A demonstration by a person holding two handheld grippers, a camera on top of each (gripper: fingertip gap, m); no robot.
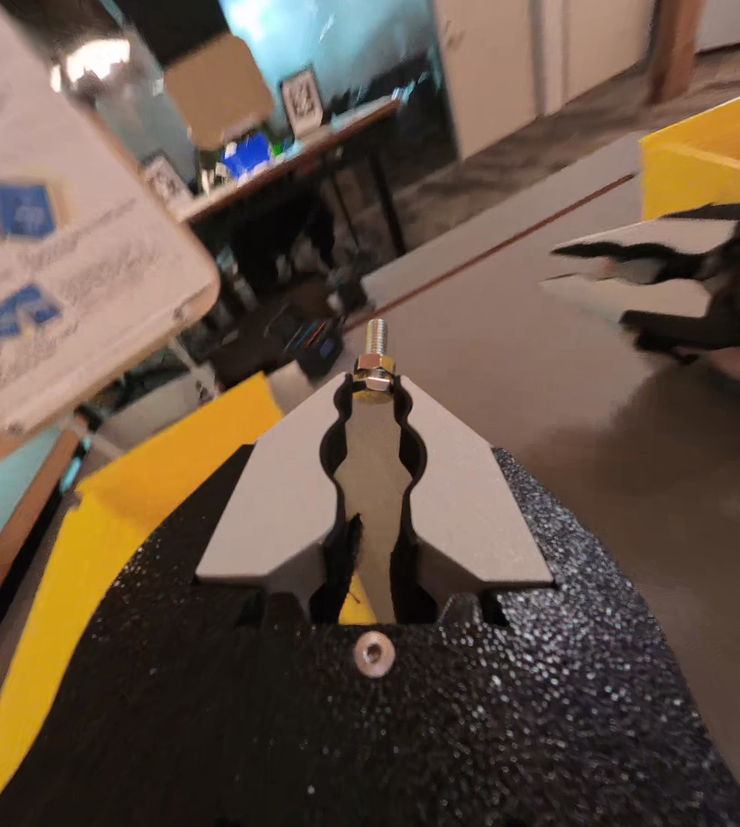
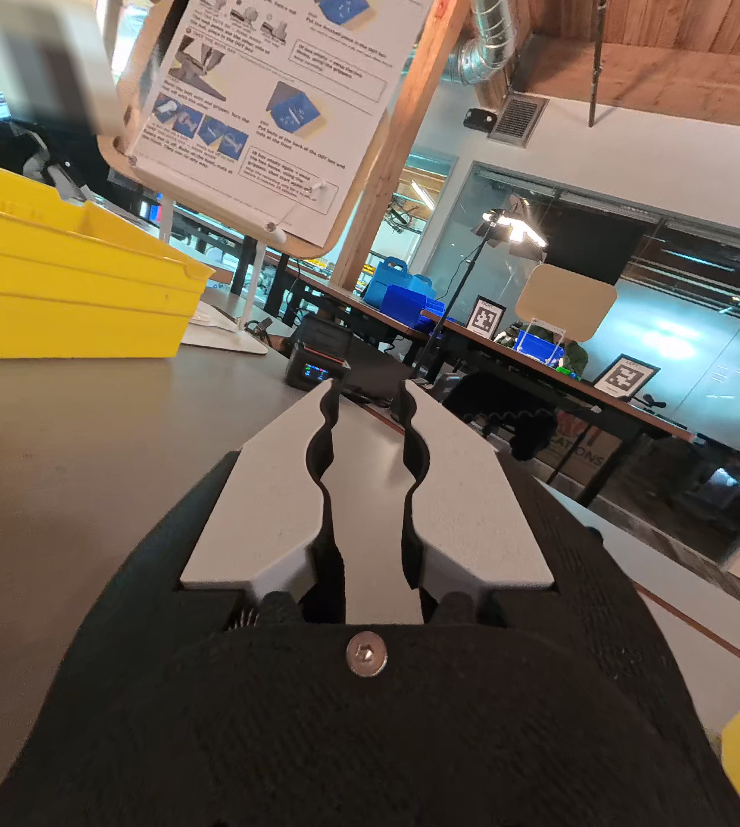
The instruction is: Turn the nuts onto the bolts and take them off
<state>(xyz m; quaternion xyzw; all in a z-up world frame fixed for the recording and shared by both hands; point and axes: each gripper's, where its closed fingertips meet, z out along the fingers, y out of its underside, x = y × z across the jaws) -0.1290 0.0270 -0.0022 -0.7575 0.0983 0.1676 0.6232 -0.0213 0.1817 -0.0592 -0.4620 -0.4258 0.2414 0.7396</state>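
In the left wrist view my left gripper [image 1: 374, 385] is shut on the head of a silver bolt [image 1: 377, 336] that points away from me. A brass-coloured nut [image 1: 372, 367] sits on the thread right above the fingertips. The right gripper [image 1: 556, 266] shows at the right of that view, blurred, apart from the bolt and empty. In the right wrist view my right gripper [image 2: 368, 388] is open with nothing between its grey fingers [image 2: 457, 492], low over the grey table [image 2: 68, 447].
A yellow bin [image 1: 144, 483] lies under my left gripper, another yellow bin [image 1: 708, 179] at the far right. In the right wrist view a yellow bin [image 2: 59, 286] stands left, an instruction sheet on a stand [image 2: 265, 103] behind it, and a small black device [image 2: 314, 364] at the table edge. Across from one pair of fingers to the other is roughly 20 cm.
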